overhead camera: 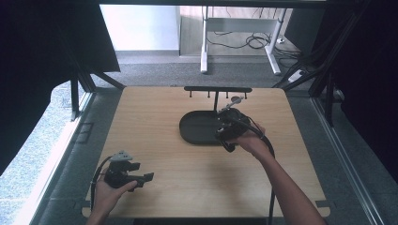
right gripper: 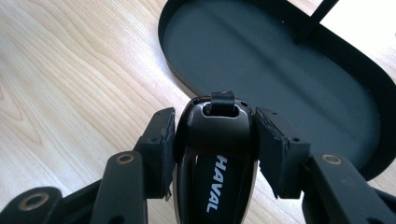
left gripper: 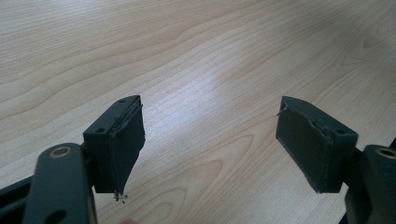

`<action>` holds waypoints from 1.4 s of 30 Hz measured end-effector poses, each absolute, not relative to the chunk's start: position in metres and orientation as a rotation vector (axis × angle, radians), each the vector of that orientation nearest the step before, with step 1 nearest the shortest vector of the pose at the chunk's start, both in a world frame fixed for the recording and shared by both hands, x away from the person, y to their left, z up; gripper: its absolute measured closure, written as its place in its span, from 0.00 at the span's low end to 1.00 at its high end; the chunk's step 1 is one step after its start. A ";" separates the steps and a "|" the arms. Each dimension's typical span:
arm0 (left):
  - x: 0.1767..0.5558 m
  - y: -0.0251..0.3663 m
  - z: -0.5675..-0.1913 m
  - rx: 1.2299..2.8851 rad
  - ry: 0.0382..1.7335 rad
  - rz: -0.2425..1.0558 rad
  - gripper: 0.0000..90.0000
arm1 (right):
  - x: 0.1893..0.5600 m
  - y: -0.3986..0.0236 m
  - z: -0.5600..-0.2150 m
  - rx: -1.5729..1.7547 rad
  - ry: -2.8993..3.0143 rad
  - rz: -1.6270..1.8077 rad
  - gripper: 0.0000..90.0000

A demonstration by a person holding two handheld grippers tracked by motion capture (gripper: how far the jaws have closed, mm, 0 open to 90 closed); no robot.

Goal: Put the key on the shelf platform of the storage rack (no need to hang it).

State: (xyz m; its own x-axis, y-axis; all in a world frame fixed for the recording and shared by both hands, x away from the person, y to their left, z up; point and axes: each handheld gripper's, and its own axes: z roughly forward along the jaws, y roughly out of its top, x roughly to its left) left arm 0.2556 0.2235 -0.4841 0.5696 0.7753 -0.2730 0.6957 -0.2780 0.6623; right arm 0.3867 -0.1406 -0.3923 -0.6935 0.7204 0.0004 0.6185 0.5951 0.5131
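A glossy black car key fob (right gripper: pixel 215 154) marked HAVAL, with a short strap loop at its far end, sits between the pads of my right gripper (right gripper: pixel 215 135), which is shut on its sides. In the high view that right gripper (overhead camera: pixel 226 131) hovers at the near right rim of a black oval tray (overhead camera: pixel 197 126). The tray's dark floor (right gripper: pixel 261 60) lies just beyond the fob. My left gripper (overhead camera: pixel 143 172) rests near the table's front left corner. Its jaws (left gripper: pixel 210 140) stand wide open over bare wood with nothing between them.
A thin post (overhead camera: pixel 216 101) rises from the tray's back and carries a black crossbar (overhead camera: pixel 217 89) with several small hooks. The light wooden table (overhead camera: pixel 155 117) ends at its far edge just behind the bar. Grey floor and desk legs lie beyond.
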 end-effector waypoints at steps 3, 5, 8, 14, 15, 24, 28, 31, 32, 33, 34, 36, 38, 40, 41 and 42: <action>0.256 0.223 -0.484 2.031 1.175 0.131 0.27 | 0.391 -0.140 -0.393 1.118 2.614 0.719 0.56; 0.255 0.224 -0.484 2.031 1.173 0.130 0.27 | 0.394 -0.140 -0.393 1.125 2.610 0.719 0.56; 0.256 0.224 -0.484 2.032 1.172 0.129 0.27 | 0.398 -0.139 -0.392 1.133 2.605 0.714 0.56; 0.256 0.225 -0.483 2.027 1.176 0.130 0.27 | 0.407 -0.139 -0.393 1.155 2.591 0.713 0.56; 0.256 0.226 -0.484 2.027 1.175 0.130 0.27 | 0.408 -0.139 -0.393 1.160 2.589 0.712 0.56; 0.256 0.226 -0.484 2.027 1.179 0.130 0.27 | 0.421 -0.141 -0.396 1.210 2.563 0.721 0.56; 0.256 0.226 -0.484 2.027 1.179 0.130 0.27 | 0.427 -0.140 -0.397 1.216 2.554 0.720 0.56; 0.256 0.226 -0.483 2.027 1.180 0.133 0.27 | 0.430 -0.138 -0.396 1.211 2.553 0.717 0.56; 0.256 0.226 -0.484 2.026 1.181 0.133 0.27 | 0.430 -0.137 -0.396 1.212 2.551 0.717 0.56; 0.256 0.226 -0.484 2.026 1.182 0.131 0.27 | 0.431 -0.136 -0.396 1.210 2.549 0.714 0.56; 0.256 0.226 -0.484 2.026 1.182 0.131 0.27 | 0.431 -0.136 -0.396 1.210 2.549 0.714 0.56; 0.256 0.226 -0.484 2.028 1.178 0.129 0.27 | 0.434 -0.135 -0.395 1.220 2.542 0.712 0.56; 0.256 0.226 -0.484 2.030 1.176 0.130 0.27 | 0.437 -0.135 -0.395 1.222 2.540 0.709 0.56; 0.256 0.226 -0.484 2.029 1.177 0.130 0.27 | 0.439 -0.134 -0.395 1.223 2.535 0.713 0.56; 0.256 0.226 -0.484 2.028 1.178 0.131 0.27 | 0.440 -0.134 -0.396 1.223 2.534 0.716 0.56; 0.256 0.226 -0.484 2.027 1.178 0.131 0.27 | 0.441 -0.133 -0.396 1.232 2.534 0.713 0.56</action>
State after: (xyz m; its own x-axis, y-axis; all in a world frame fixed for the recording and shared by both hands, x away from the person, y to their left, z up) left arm 0.2561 0.2262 -0.4838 0.5666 0.7765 -0.2757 0.6971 -0.2733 0.6628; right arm 0.4405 -0.1334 -0.3963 -0.6182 0.7860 0.0017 0.6715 0.5270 0.5210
